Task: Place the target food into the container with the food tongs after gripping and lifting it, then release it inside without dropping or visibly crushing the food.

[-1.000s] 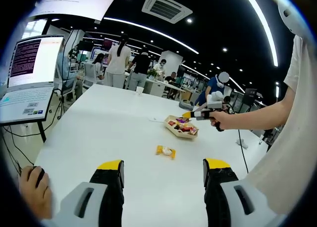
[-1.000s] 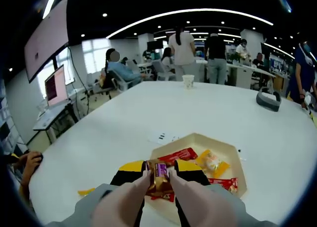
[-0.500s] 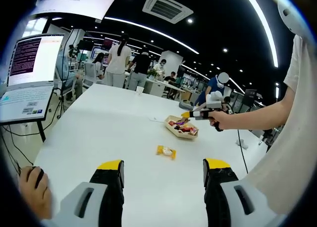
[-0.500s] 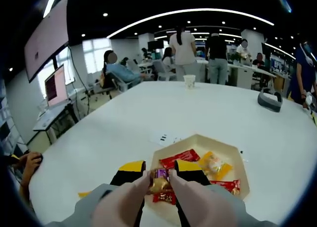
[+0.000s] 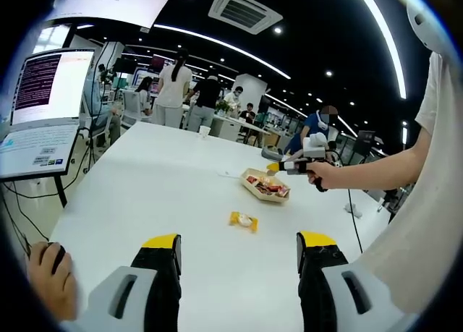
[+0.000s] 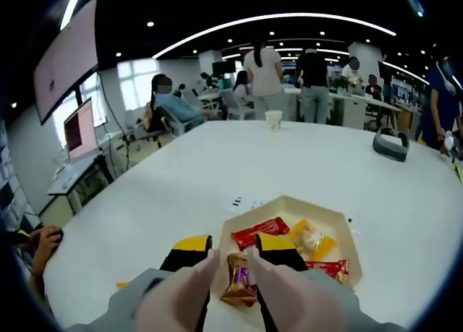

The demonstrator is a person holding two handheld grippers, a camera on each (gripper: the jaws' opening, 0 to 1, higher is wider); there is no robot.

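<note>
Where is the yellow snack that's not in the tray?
In the left gripper view, the yellow snack lies on the white table, just short of the tray.

Ahead of our left gripper (image 5: 238, 263) we have bare table (image 5: 159, 194); one yellow packet (image 5: 243, 219) lies in its path, the tray (image 5: 265, 186) beyond.
</note>
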